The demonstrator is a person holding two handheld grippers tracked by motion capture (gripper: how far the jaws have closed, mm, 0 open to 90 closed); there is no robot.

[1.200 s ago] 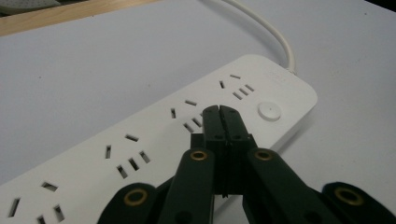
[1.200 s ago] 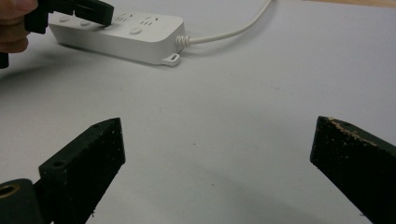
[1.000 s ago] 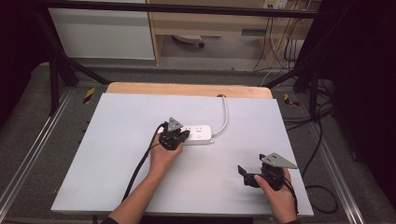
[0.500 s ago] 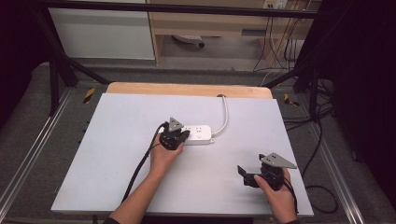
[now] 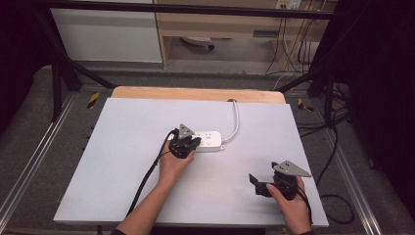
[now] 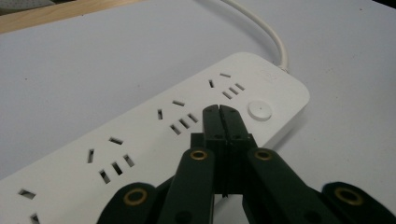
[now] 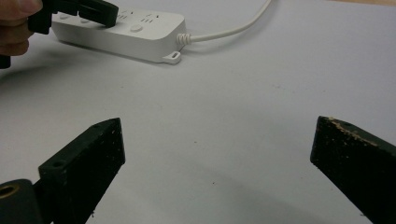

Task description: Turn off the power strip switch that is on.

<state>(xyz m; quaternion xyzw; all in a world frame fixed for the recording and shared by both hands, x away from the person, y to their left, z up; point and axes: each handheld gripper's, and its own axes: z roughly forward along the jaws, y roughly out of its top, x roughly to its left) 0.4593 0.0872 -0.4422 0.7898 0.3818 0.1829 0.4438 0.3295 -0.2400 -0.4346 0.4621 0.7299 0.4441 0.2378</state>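
Note:
A white power strip (image 5: pixel 211 140) lies near the middle of the white table, its white cord (image 5: pixel 236 120) running to the back edge. My left gripper (image 5: pixel 195 143) hangs over the strip's left part, jaws shut with nothing between them. In the left gripper view its closed tips (image 6: pixel 219 110) sit just above the strip (image 6: pixel 140 140), a little left of the round button (image 6: pixel 259 110). My right gripper (image 5: pixel 254 182) rests near the table's front right, jaws wide open and empty. In the right gripper view its jaws (image 7: pixel 217 140) frame bare table, with the strip (image 7: pixel 140 35) and the left gripper (image 7: pixel 100 11) beyond.
The white tabletop (image 5: pixel 122 161) has a wooden strip (image 5: pixel 195 94) along its back edge. A black cable (image 5: pixel 144 183) trails from the left gripper along the forearm. Metal frame rails (image 5: pixel 29 166) run down both sides, and loose cables (image 5: pixel 337 147) lie on the floor at right.

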